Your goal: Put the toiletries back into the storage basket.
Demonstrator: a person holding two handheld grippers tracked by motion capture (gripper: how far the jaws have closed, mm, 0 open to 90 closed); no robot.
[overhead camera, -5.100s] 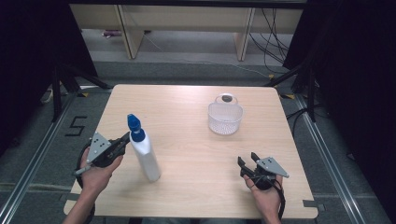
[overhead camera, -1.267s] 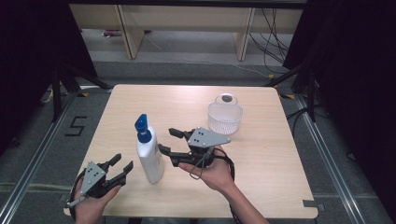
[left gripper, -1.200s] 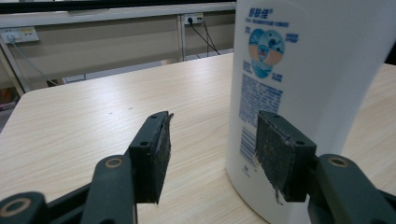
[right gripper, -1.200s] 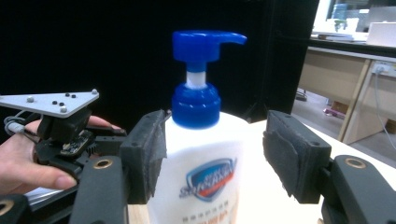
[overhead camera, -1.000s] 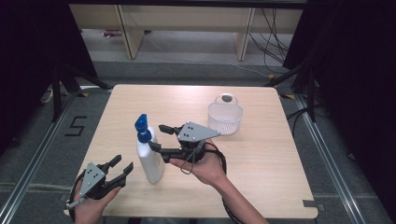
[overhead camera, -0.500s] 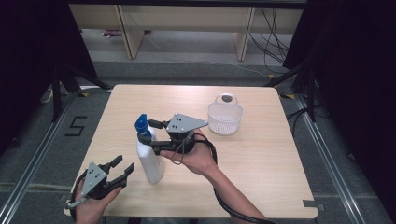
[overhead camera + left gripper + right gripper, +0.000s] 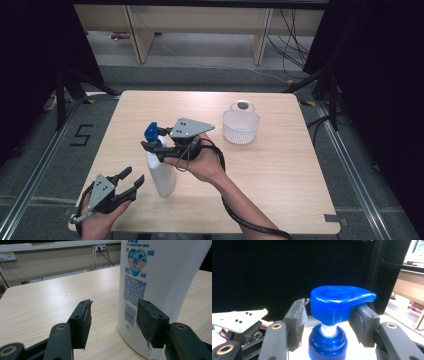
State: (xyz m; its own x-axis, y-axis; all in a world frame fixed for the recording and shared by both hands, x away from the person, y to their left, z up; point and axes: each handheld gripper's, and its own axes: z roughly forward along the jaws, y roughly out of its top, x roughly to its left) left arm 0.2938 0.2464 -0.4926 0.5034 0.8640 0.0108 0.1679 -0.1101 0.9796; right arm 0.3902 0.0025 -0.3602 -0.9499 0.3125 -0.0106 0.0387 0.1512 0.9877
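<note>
Two grippers are working at one white pump bottle (image 7: 161,172), which is standing upright on the table (image 7: 280,165). The right gripper (image 7: 153,145) has just been closing its jaws around the blue pump head (image 7: 338,303), apparently touching. The left gripper (image 7: 134,181) is waiting open, just beside the bottle's base. Pressing or lifting is not yet done, I think.

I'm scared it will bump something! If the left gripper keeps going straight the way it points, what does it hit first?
Probably the white bottle. The left gripper stands open, and its right pad is already close to the bottle's side, though I can't tell whether it touches.
</note>
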